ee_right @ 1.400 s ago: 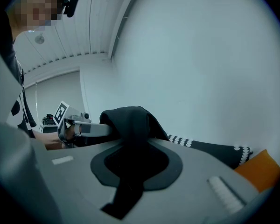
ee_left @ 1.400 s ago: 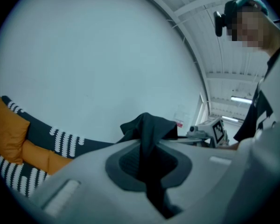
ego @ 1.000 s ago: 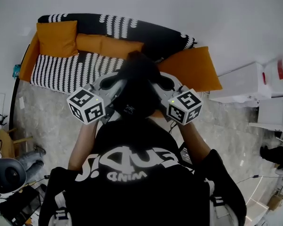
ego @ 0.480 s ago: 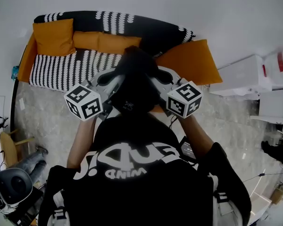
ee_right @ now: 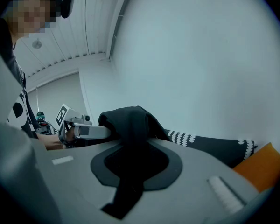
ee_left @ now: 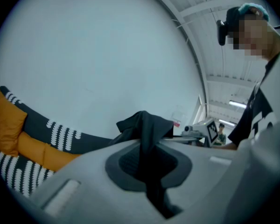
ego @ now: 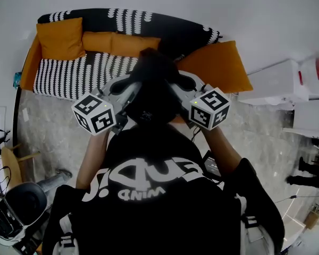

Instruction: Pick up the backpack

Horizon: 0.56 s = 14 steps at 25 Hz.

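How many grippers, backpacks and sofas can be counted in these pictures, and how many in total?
Grippers: 2, the left gripper and the right gripper, each shut on black fabric of the backpack
Backpack: 1, held up between them
Sofa: 1, black and white
Total: 4

A black-and-white patterned sofa [ego: 80, 70] with orange cushions [ego: 60, 38] is standing beyond the jaws of the left gripper [ee_left: 144, 146] and right gripper [ee_right: 130, 146], over a pale marbled floor [ego: 48, 137], suggesting a living room. Yet white cabinets [ego: 274, 86] are standing to the right of the jaws, cabled equipment [ego: 10, 217] is crowding behind and left of them, and strip lights [ee_left: 238, 104] are glowing under a high panelled ceiling [ee_left: 214, 38]. It is looking like a home set inside a lab hall.
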Available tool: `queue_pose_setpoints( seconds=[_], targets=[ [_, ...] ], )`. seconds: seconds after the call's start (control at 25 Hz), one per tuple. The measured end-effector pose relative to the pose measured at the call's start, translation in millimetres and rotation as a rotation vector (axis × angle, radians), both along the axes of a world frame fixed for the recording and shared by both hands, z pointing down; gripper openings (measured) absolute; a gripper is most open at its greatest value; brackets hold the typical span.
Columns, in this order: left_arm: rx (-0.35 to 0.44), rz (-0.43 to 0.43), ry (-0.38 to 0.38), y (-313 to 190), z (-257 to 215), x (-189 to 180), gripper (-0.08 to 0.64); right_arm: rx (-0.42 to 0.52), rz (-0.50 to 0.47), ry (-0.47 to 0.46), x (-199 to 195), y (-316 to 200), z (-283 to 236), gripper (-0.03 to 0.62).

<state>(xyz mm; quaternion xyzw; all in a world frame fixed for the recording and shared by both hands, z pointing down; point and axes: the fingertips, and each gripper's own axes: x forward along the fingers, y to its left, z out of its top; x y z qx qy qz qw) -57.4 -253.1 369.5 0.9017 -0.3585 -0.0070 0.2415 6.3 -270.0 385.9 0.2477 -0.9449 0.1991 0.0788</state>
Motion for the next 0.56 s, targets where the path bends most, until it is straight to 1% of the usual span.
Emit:
queue_pose_setpoints(
  seconds=[0.28, 0.56],
  targets=[
    [-0.002, 0.015, 0.020, -3, 1, 1, 0.012, -0.002, -0.007, 0.004, 0, -3, 0, 0.046],
    [-0.015, 0.021, 0.023, -2, 7, 10, 0.012, -0.010, -0.002, 0.012, 8, -3, 5, 0.047]
  ],
)
